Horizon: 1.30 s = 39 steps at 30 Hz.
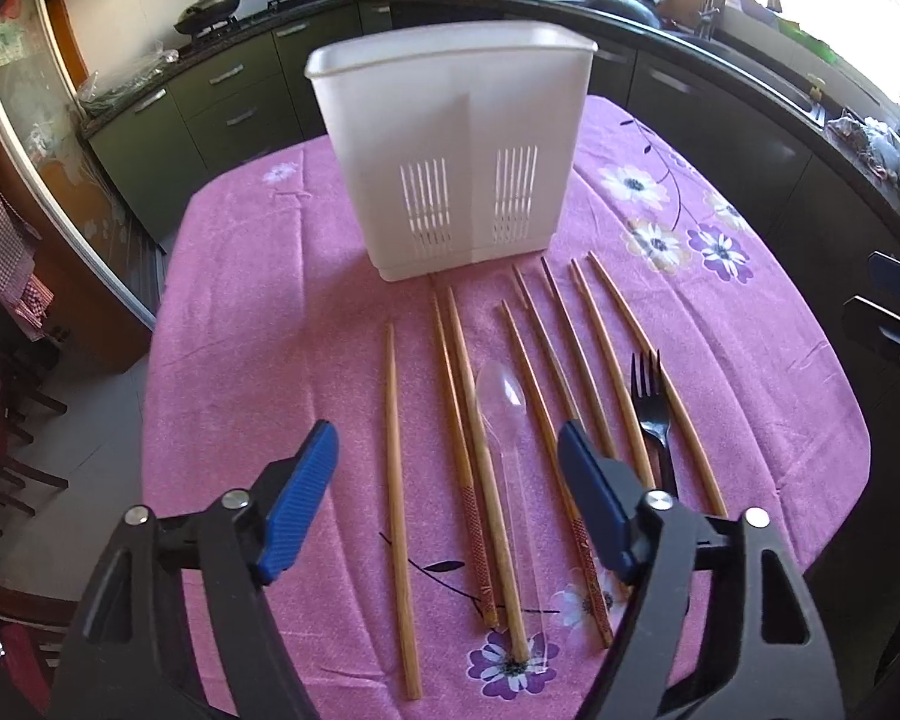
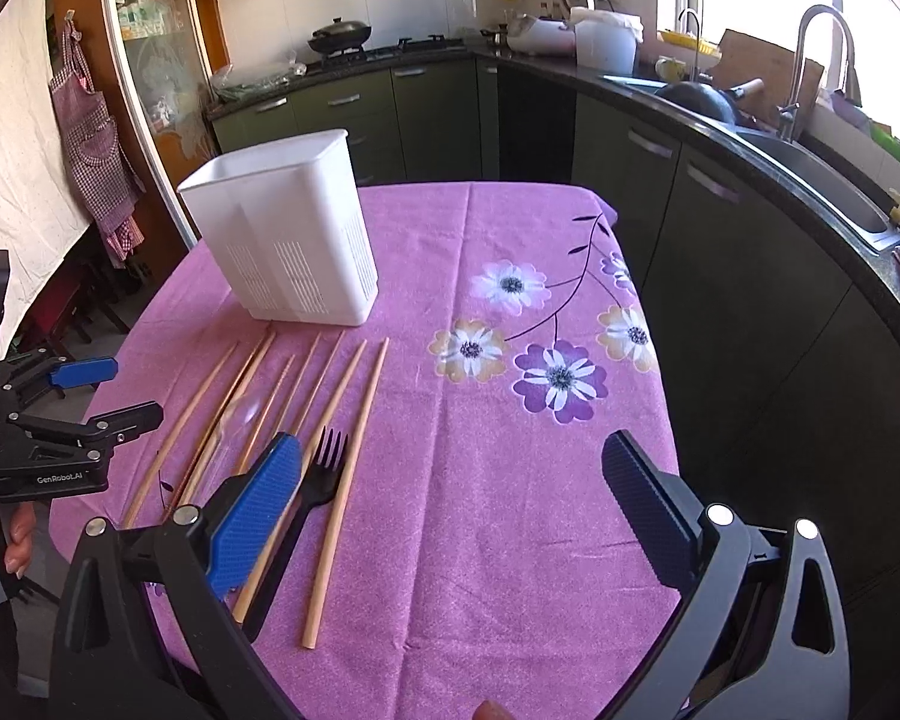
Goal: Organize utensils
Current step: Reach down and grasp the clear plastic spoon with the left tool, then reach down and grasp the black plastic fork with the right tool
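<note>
The counter [image 2: 510,528] is covered by a pink cloth printed with purple and white flowers. At its far side stands the white utensil holder [image 1: 450,150], upright, with slotted vents low on its walls and a divider visible through the front wall; nothing protrudes above its rim.

In front of the holder, the wooden chopsticks [image 1: 396,510] lie flat on the cloth in a loose fan, thin ends toward the holder. The leftmost stick lies apart from the others; the next two lie close together, nearly touching. Two sticks carry a red patterned band near the thick end.

The clear plastic spoon [image 1: 501,402] lies among the middle chopsticks, bowl toward the holder. The black plastic fork [image 1: 651,414] lies between the two rightmost chopsticks, tines toward the holder.

The left gripper [image 1: 447,498] hovers above the near ends of the utensils. Its blue-padded fingers [image 1: 300,504] are spread wide and grasp nothing; the spoon and several chopsticks show in the gap between them.

The right gripper [image 2: 450,516] is positioned over bare cloth to the right of the utensil row. Its fingers [image 2: 258,510] are likewise spread wide and hold nothing; the left finger overlaps the fork in the right wrist view.
</note>
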Each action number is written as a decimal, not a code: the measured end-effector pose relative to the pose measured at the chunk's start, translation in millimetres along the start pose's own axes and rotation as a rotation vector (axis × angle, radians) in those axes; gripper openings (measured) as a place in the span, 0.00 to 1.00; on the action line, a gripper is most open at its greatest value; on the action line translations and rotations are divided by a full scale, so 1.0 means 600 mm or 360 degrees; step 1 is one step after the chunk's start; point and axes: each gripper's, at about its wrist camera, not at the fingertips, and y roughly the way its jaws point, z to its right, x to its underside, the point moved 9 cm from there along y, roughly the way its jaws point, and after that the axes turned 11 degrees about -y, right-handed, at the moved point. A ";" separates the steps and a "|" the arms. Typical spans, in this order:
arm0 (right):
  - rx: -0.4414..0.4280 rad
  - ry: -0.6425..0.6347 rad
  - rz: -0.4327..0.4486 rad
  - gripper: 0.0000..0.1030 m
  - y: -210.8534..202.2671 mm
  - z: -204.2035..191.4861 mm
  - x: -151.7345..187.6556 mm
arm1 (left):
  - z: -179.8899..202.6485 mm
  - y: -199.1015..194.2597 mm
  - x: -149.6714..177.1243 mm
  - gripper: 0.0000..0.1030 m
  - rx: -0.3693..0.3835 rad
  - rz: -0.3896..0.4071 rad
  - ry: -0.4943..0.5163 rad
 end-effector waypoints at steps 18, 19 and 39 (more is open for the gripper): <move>-0.0079 -0.0053 -0.0033 0.96 0.027 -0.023 0.000 | 0.039 0.099 0.038 0.11 0.0010 -0.0403 0.0017; -0.0079 -0.0052 -0.0031 0.96 0.026 -0.023 0.000 | 0.040 0.102 0.039 0.11 0.0006 -0.0412 0.0019; -0.0203 0.0065 -0.0311 0.96 0.057 -0.040 0.015 | 0.055 0.081 0.030 0.08 -0.0055 -0.0284 0.0087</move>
